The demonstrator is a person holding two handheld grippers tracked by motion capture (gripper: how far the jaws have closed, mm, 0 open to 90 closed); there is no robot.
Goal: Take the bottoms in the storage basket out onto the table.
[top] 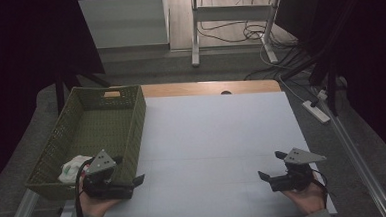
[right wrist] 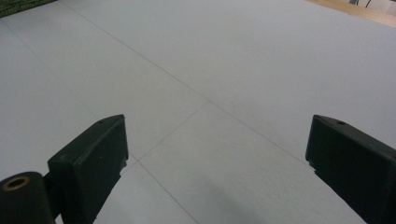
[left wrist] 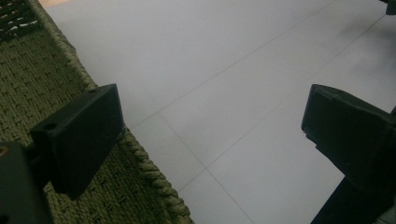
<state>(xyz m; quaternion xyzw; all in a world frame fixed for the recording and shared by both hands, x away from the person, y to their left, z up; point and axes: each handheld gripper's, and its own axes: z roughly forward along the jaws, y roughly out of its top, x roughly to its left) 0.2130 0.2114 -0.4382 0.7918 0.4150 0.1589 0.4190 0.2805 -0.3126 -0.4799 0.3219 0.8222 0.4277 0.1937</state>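
Note:
My left gripper point(top: 129, 171) is held low at the table's near left, right beside the front corner of a green woven basket point(top: 134, 122). Its jaws stand wide apart with nothing between them; in the left gripper view the left gripper point(left wrist: 210, 126) has one jaw over the basket's braided rim point(left wrist: 154, 170) and the other over the white table. My right gripper point(top: 272, 165) rests at the near right, pointing left, also open and empty. The right gripper point(right wrist: 217, 144) looks along bare white tabletop point(right wrist: 210, 70).
A white crumpled thing point(top: 73, 167) lies in the basket's near corner, behind my left hand. The white table surface point(top: 217, 137) spreads between the grippers. A wooden strip point(top: 210, 88) runs along the far edge. Cables and a power strip point(top: 316, 110) lie on the floor at right.

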